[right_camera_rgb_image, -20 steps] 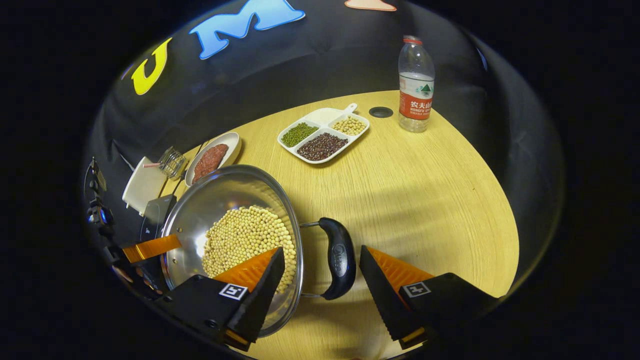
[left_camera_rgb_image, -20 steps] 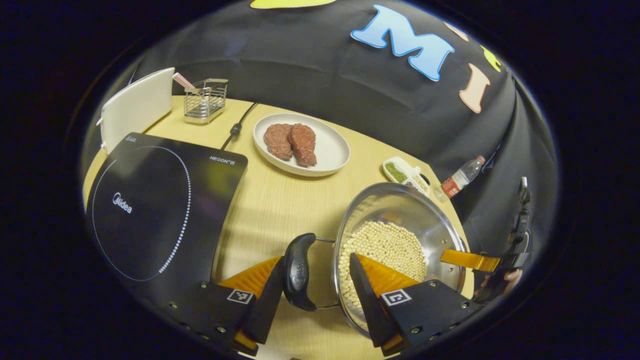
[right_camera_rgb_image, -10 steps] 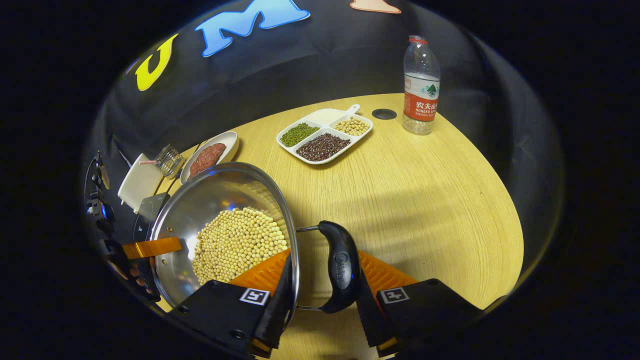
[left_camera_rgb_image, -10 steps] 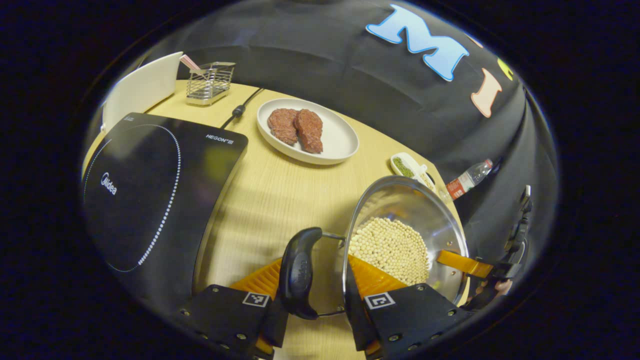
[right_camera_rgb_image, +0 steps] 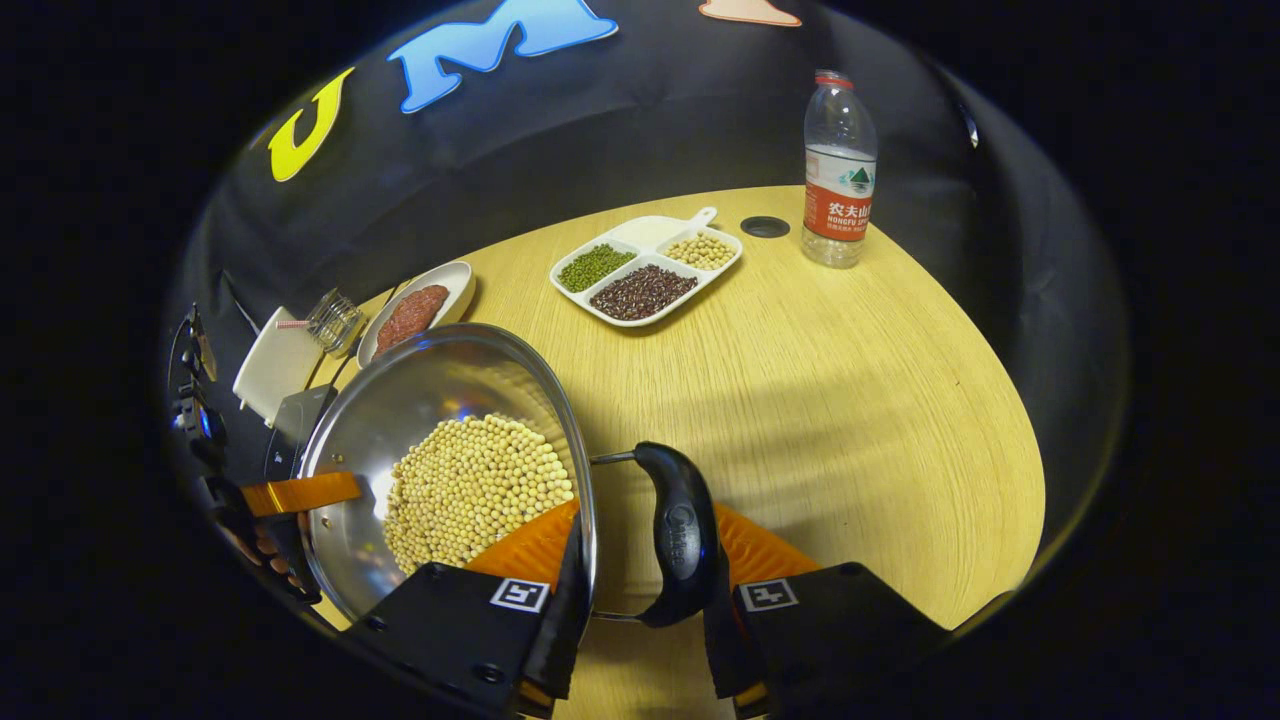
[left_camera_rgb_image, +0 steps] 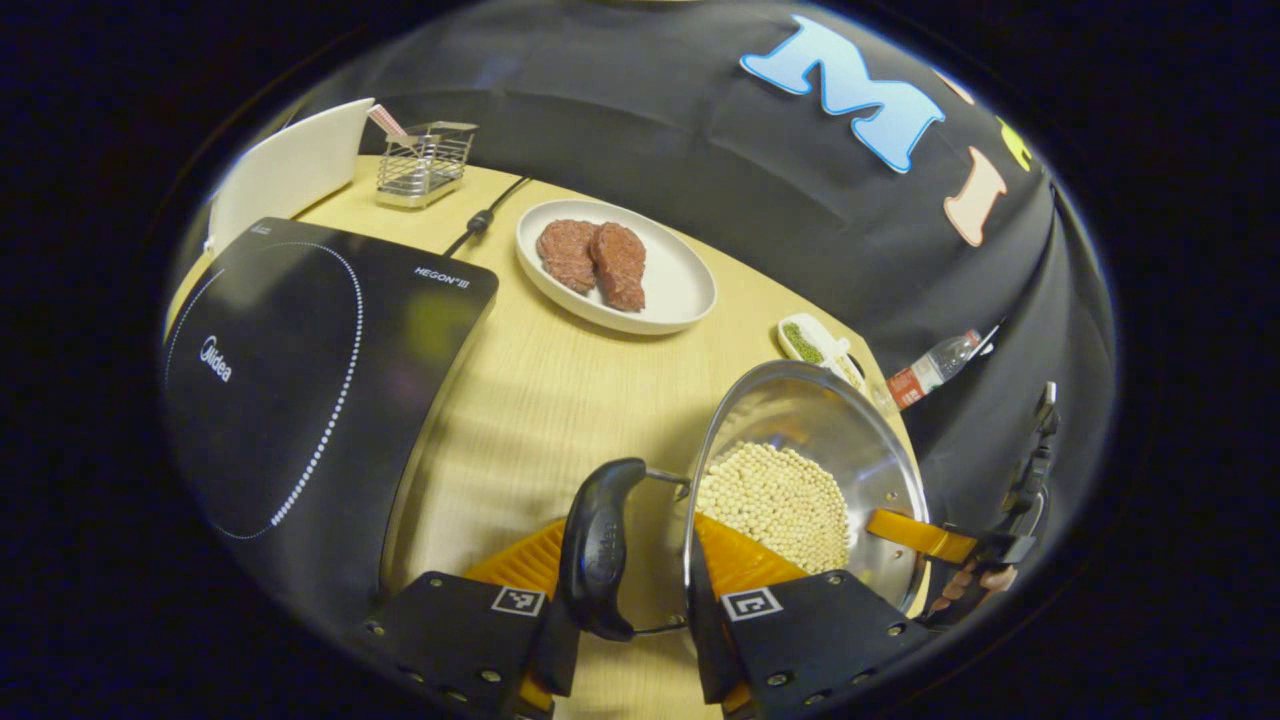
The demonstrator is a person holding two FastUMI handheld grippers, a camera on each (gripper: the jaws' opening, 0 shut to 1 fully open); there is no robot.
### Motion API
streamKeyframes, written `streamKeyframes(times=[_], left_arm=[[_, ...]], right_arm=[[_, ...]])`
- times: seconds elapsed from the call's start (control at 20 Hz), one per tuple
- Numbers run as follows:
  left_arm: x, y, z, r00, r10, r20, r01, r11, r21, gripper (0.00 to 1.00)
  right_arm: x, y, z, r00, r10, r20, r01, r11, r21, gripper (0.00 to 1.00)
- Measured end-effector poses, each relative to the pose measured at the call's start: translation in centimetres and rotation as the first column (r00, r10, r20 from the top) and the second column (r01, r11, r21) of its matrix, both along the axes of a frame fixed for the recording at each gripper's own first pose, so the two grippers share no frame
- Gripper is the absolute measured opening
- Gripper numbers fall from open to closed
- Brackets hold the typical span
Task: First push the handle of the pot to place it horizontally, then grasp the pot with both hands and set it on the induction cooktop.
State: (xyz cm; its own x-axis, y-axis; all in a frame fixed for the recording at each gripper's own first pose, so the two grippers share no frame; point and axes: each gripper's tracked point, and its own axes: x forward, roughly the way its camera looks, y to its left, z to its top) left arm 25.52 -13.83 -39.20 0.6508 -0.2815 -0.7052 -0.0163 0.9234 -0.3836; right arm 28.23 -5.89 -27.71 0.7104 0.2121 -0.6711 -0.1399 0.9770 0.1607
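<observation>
A steel pot (left_camera_rgb_image: 800, 420) holding pale soybeans (left_camera_rgb_image: 775, 500) sits on the wooden table, right of the black induction cooktop (left_camera_rgb_image: 300, 380). It has a black loop handle on each side. In the left gripper view my left gripper (left_camera_rgb_image: 625, 605) is shut on the pot's cooktop-side handle (left_camera_rgb_image: 600, 545), one finger outside the handle and one at the rim. In the right gripper view my right gripper (right_camera_rgb_image: 640, 605) is shut on the opposite handle (right_camera_rgb_image: 680, 530) of the pot (right_camera_rgb_image: 440, 400) in the same way. I cannot tell whether the pot touches the table.
A white plate (left_camera_rgb_image: 680, 290) with two meat patties lies behind the pot. A divided dish of beans (right_camera_rgb_image: 645, 270) and a water bottle (right_camera_rgb_image: 838, 170) stand at the far right. A wire rack (left_camera_rgb_image: 425, 165), a white board (left_camera_rgb_image: 290, 170) and a cable (left_camera_rgb_image: 480, 220) sit behind the cooktop.
Both grippers stood open astride the handles a second ago; each has since closed on its handle. The pot has hardly moved.
</observation>
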Motion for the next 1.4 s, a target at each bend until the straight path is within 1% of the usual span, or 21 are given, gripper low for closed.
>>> streamKeyframes(times=[0.1, 0.15, 0.2, 0.25, 0.35, 0.45, 0.5, 0.6, 0.65, 0.7, 0.75, 0.85, 0.9, 0.95, 1.0, 1.1, 1.15, 1.2, 1.3, 1.35, 1.4], left_arm=[[0.0, 0.1, 0.4, 1.000, -0.001, 0.008, 0.001, 1.000, 0.015, 0.49], [-0.1, 0.1, 0.8, 1.000, -0.001, 0.014, 0.001, 1.000, 0.016, 0.45], [-0.4, 0.0, 1.3, 1.000, -0.006, 0.018, 0.006, 1.000, 0.020, 0.48], [-0.7, -0.1, 1.9, 1.000, -0.017, 0.025, 0.017, 1.000, 0.026, 0.48], [-1.1, -0.2, 3.0, 0.999, -0.035, 0.035, 0.034, 0.999, 0.028, 0.49], [-1.9, -0.3, 4.0, 0.997, -0.059, 0.042, 0.057, 0.998, 0.031, 0.53], [-2.5, -0.3, 4.6, 0.996, -0.072, 0.045, 0.070, 0.997, 0.034, 0.48], [-3.5, -0.1, 5.9, 0.995, -0.082, 0.057, 0.080, 0.996, 0.037, 0.48], [-4.0, 0.1, 6.6, 0.994, -0.086, 0.065, 0.083, 0.996, 0.041, 0.53], [-4.6, 0.5, 7.2, 0.994, -0.090, 0.069, 0.087, 0.995, 0.047, 0.53], [-5.2, 0.8, 7.9, 0.993, -0.090, 0.075, 0.087, 0.995, 0.044, 0.48], [-6.3, 1.6, 9.0, 0.992, -0.096, 0.083, 0.093, 0.995, 0.040, 0.53], [-6.8, 2.1, 9.5, 0.991, -0.098, 0.088, 0.095, 0.995, 0.037, 0.48], [-7.4, 2.7, 10.1, 0.990, -0.103, 0.092, 0.100, 0.994, 0.038, 0.53], [-7.7, 3.3, 10.6, 0.990, -0.104, 0.100, 0.101, 0.994, 0.037, 0.53], [-8.8, 4.4, 11.4, 0.988, -0.105, 0.109, 0.102, 0.994, 0.033, 0.53], [-9.2, 5.2, 11.8, 0.988, -0.104, 0.113, 0.101, 0.994, 0.031, 0.53], [-9.6, 5.9, 12.0, 0.988, -0.101, 0.118, 0.098, 0.995, 0.028, 0.48], [-10.3, 7.6, 12.4, 0.989, -0.087, 0.121, 0.084, 0.996, 0.024, 0.53], [-10.6, 8.6, 12.5, 0.989, -0.078, 0.122, 0.076, 0.997, 0.023, 0.53], [-10.8, 9.5, 12.7, 0.990, -0.070, 0.125, 0.067, 0.997, 0.023, 0.53]], right_arm=[[-0.4, 0.0, 0.0, 1.000, -0.004, -0.012, 0.004, 1.000, 0.005, 0.54], [-0.8, 0.0, 0.2, 1.000, -0.010, -0.017, 0.011, 1.000, 0.016, 0.55], [-1.2, -0.1, 0.4, 1.000, -0.015, -0.016, 0.015, 1.000, 0.021, 0.51], [-1.6, -0.2, 0.8, 1.000, -0.019, -0.010, 0.019, 1.000, 0.021, 0.54], [-3.2, -0.1, 2.1, 0.999, -0.036, 0.000, 0.036, 0.999, 0.030, 0.51], [-4.6, -0.3, 2.8, 0.998, -0.058, 0.006, 0.058, 0.998, 0.035, 0.54], [-5.6, -0.3, 3.2, 0.998, -0.068, 0.007, 0.068, 0.997, 0.037, 0.54], [-7.4, -0.2, 3.9, 0.996, -0.086, 0.002, 0.086, 0.995, 0.046, 0.51], [-8.2, -0.1, 4.2, 0.995, -0.096, -0.004, 0.096, 0.994, 0.050, 0.51], [-9.0, 0.1, 4.6, 0.995, -0.104, -0.002, 0.104, 0.993, 0.055, 0.51], [-9.8, 0.5, 5.0, 0.994, -0.105, 0.004, 0.105, 0.993, 0.055, 0.51], [-11.3, 1.2, 6.0, 0.994, -0.111, 0.017, 0.110, 0.992, 0.062, 0.54], [-12.0, 1.7, 6.3, 0.993, -0.114, 0.024, 0.113, 0.992, 0.064, 0.54], [-12.6, 2.1, 6.7, 0.993, -0.115, 0.030, 0.113, 0.992, 0.064, 0.51], [-13.4, 2.7, 7.0, 0.993, -0.114, 0.035, 0.112, 0.992, 0.064, 0.51], [-14.6, 3.8, 7.6, 0.992, -0.113, 0.048, 0.110, 0.992, 0.066, 0.54], [-14.7, 4.2, 7.8, 0.992, -0.111, 0.057, 0.107, 0.992, 0.068, 0.54], [-15.0, 4.9, 7.9, 0.992, -0.105, 0.064, 0.101, 0.993, 0.067, 0.51], [-15.6, 6.4, 8.1, 0.993, -0.089, 0.074, 0.085, 0.995, 0.062, 0.51], [-15.8, 7.2, 8.2, 0.994, -0.080, 0.077, 0.076, 0.995, 0.058, 0.54], [-15.9, 8.2, 8.2, 0.994, -0.073, 0.081, 0.069, 0.996, 0.060, 0.51]])
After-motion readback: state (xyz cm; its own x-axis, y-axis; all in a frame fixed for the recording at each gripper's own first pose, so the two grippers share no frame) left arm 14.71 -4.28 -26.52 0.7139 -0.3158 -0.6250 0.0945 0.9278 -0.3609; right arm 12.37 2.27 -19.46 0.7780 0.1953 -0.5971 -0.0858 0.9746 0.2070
